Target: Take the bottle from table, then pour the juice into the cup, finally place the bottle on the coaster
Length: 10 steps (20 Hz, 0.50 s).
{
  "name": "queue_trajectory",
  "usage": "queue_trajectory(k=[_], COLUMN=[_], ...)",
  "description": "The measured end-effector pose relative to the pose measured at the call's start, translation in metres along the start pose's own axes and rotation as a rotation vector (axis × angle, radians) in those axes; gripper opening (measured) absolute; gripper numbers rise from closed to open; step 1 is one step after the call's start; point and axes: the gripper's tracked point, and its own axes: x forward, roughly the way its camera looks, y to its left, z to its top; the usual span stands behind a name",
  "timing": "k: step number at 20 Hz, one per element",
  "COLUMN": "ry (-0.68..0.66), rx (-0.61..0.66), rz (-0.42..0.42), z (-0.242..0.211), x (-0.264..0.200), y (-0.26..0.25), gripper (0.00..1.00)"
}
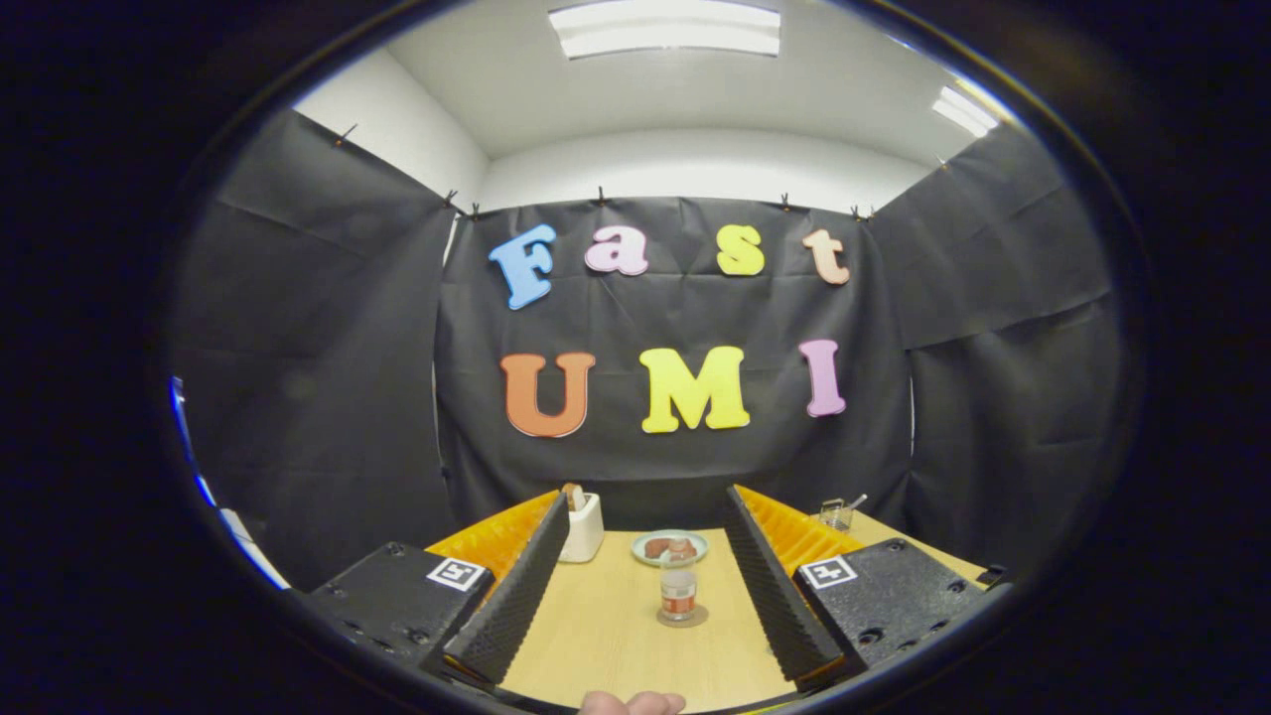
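Claw [635,556] is hanging wide open above the counter [596,645], its two fingers spreading apart and gripping nothing. Straight ahead, centred in the gap between the fingers, the bottle [678,588] is standing upright, its long axis vertical, on what appears to be a round coaster [682,618]. Whether it has been poured already cannot be judged from this view. Just behind the bottle, a plate [670,546] is carrying a brownish item. Behind and to the left of the bottle, partly hidden by the left finger, a white holder [584,526] is standing. Behind and well to the right of the bottle, beyond the right finger, a clear glass cup [836,514] with a utensil in it is sitting. Nothing is lying between the claw and the bottle, so a straight forward approach looks unobstructed. Part of a hand [632,702] is showing nearest the camera.
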Motion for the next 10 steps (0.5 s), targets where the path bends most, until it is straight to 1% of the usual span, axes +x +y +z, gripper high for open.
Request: queue_trajectory(k=[5,10], ry=[0.006,0.008], rx=[-0.018,-0.006], rz=[-0.003,-0.003], z=[0.0003,-0.0005], x=[0.0009,0.0017], y=[0.0055,0.005], gripper=[0.99,0.99])
